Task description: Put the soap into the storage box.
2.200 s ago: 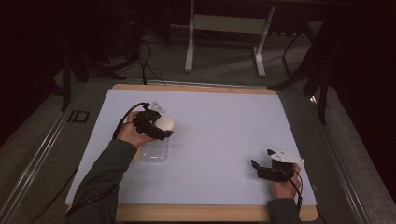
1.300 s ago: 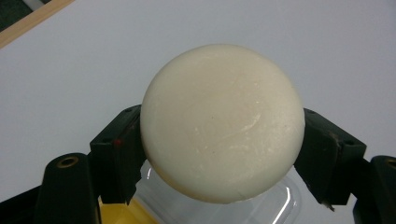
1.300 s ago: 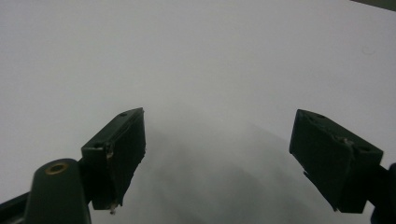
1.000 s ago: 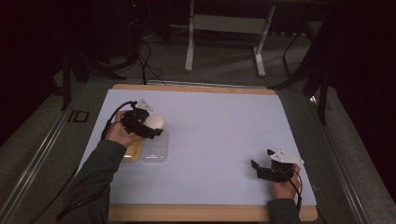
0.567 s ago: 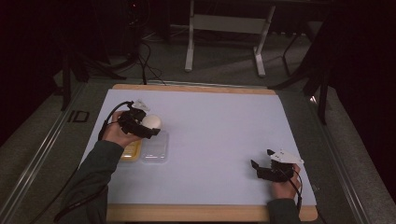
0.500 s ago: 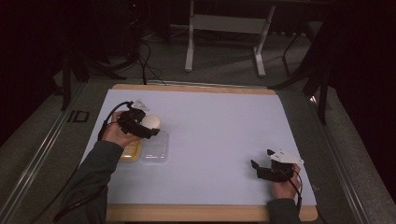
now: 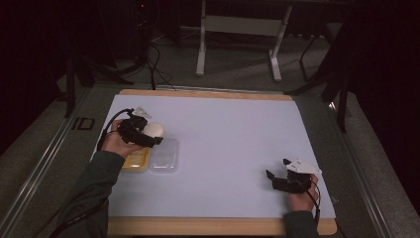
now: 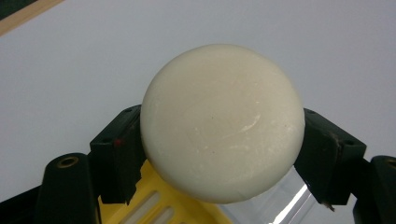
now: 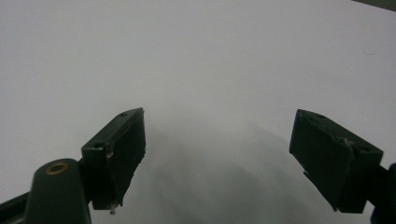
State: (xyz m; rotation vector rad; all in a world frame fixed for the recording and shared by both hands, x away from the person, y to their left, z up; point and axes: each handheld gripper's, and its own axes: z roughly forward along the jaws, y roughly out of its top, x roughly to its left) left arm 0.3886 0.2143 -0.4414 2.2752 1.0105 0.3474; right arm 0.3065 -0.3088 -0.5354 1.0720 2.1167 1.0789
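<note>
A round cream-white soap bar [image 8: 222, 123] sits clamped between the two black jaws of my left gripper [image 8: 219, 149]. In the high view the left gripper [image 7: 148, 135] holds the soap bar [image 7: 153, 130] just above a yellow tray [image 7: 135, 159] and the clear lid [image 7: 164, 154] lying beside it. The yellow tray [image 8: 163, 207] and clear lid [image 8: 285, 198] peek out below the soap. My right gripper [image 7: 273, 179] rests low over the white sheet at the front right. Its jaws stand wide apart around nothing, as the right gripper [image 9: 219, 158] view confirms.
A white sheet [image 7: 233, 139] covers the wooden table [image 7: 208, 225]. Beyond the far edge, on the dark floor, stand a metal frame [image 7: 237, 29] and cables [image 7: 153, 54]. The person's left sleeve [image 7: 89, 193] enters from the bottom left.
The left gripper has carried the soap bar a little to the left and away, off the clear lid, uncovering the yellow tray. The right gripper has stayed put.
</note>
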